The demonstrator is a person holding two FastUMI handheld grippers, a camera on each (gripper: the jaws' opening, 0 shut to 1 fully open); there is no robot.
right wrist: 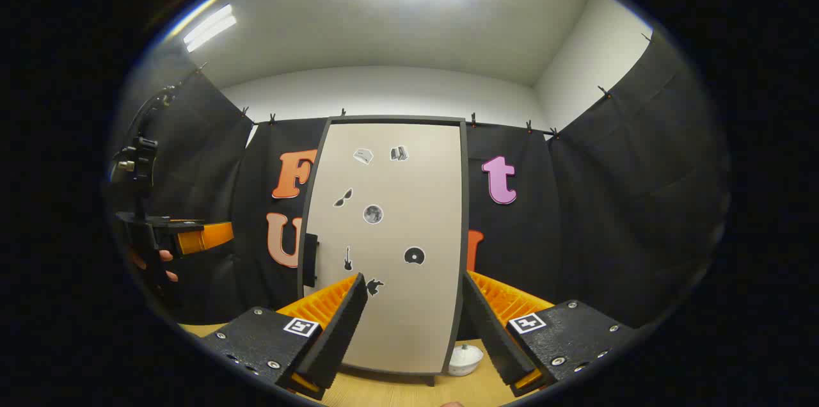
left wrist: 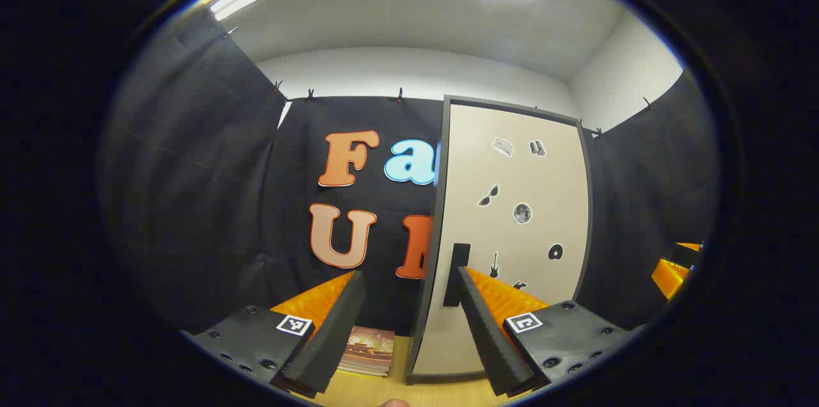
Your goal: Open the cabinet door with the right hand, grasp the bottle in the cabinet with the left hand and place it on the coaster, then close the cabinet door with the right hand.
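I see the cabinet door (right wrist: 390,247) closed, its pale front dotted with small stickers and edged in a dark frame; the black handle (right wrist: 310,260) sits on its left edge, and the bottle is hidden from me behind the door; the cabinet stands toward the back of the wooden tabletop (right wrist: 397,393). My right gripper (right wrist: 413,324) faces the door squarely, fingers spread wide and holding nothing; my left gripper (left wrist: 409,324) is likewise parted and empty, with the handle (left wrist: 457,274) between its fingers, farther off. A white bowl (right wrist: 465,359) rests by the cabinet's right foot; a stack of books (left wrist: 368,351) lies left of the cabinet.
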